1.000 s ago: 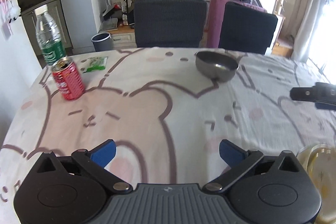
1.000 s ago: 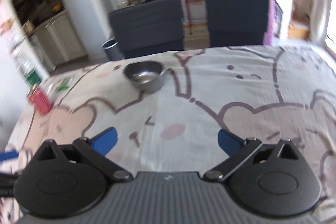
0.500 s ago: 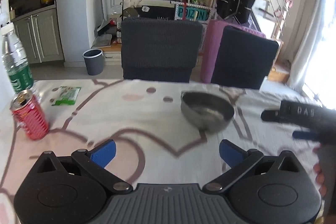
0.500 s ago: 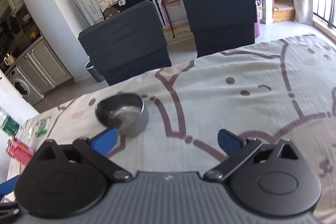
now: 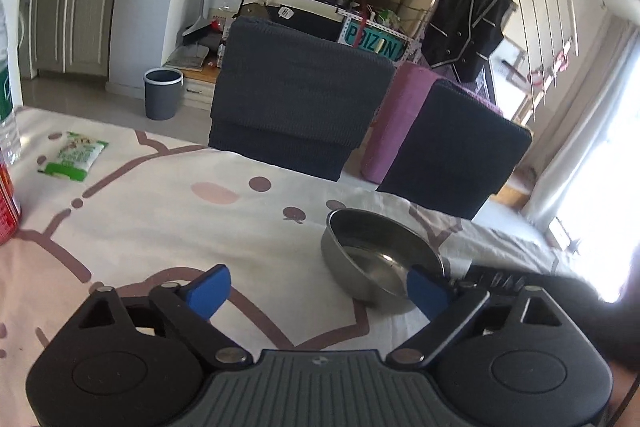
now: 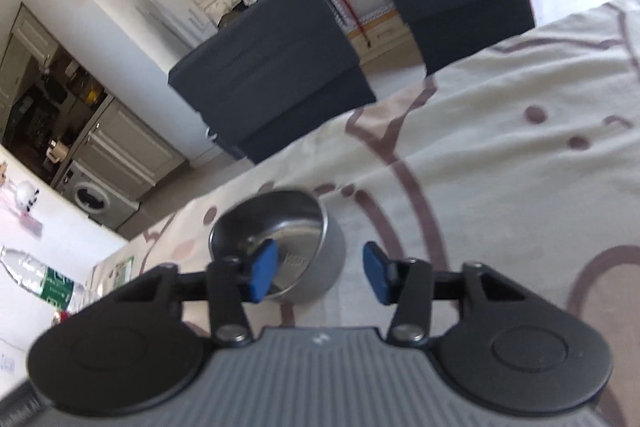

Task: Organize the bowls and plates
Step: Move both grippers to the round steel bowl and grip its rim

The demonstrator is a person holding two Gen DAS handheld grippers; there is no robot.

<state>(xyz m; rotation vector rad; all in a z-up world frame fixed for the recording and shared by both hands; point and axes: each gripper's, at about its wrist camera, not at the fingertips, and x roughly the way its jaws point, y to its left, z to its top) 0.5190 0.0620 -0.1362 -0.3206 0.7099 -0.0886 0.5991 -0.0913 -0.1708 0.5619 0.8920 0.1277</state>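
Observation:
A steel bowl (image 5: pixel 376 255) stands empty on the cartoon-print tablecloth (image 5: pixel 180 219), near the table's far side. My left gripper (image 5: pixel 318 291) is just left of it and its jaws are closing. Only cloth lies between them, and the right fingertip (image 5: pixel 426 293) overlaps the bowl's near rim. In the right wrist view the bowl (image 6: pixel 288 227) sits right ahead. My right gripper (image 6: pixel 319 277) straddles its near wall with the jaws closing. One blue pad (image 6: pixel 262 275) is over the inside, the other outside with a gap to the wall. The right gripper's dark body (image 5: pixel 504 283) shows beside the bowl.
A red can (image 5: pixel 6 215), a water bottle (image 5: pixel 6 99) and a green packet (image 5: pixel 76 155) stand at the table's left. Two dark chairs (image 5: pixel 296 107) (image 5: pixel 452 159) face the far edge. A grey bin (image 5: pixel 162 93) is on the floor behind.
Both grippers have come closer to the bowl, which now looks larger. The right jaws have narrowed around its wall and the left jaws have narrowed slightly. Both views have rolled.

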